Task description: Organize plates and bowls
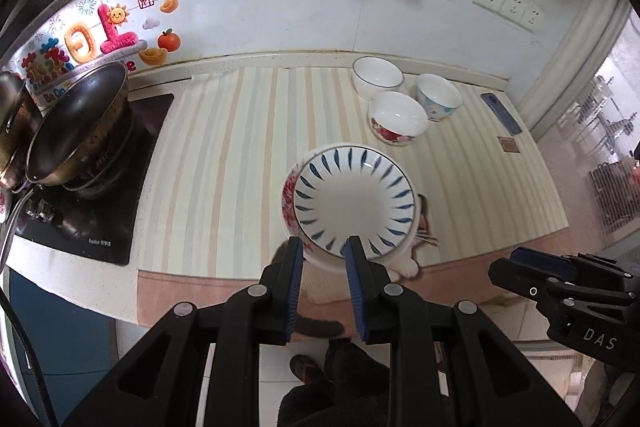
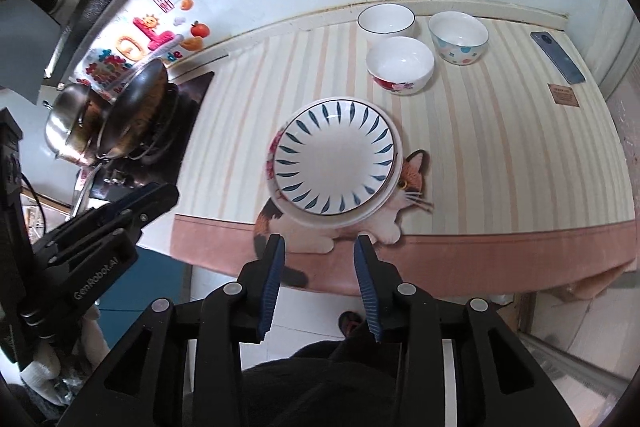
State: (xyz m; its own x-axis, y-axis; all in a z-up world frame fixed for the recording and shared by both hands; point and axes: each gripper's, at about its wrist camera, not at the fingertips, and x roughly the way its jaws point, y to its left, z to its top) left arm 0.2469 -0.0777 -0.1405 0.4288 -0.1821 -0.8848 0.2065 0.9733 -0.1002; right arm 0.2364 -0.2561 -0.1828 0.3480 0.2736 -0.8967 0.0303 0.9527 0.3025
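Plates look stacked at the mat's near edge, three bowls far right still loose; I've got left gripper and right gripper jaws apart, empty.

Left claw, right claw: both agape.

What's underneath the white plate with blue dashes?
A red-flowered plate peeks out at its left edge, resting on a cat-shaped mat. The rest of that plate is covered.

Both tools, left and right, are black with ribbed blue pads and silver rivets.
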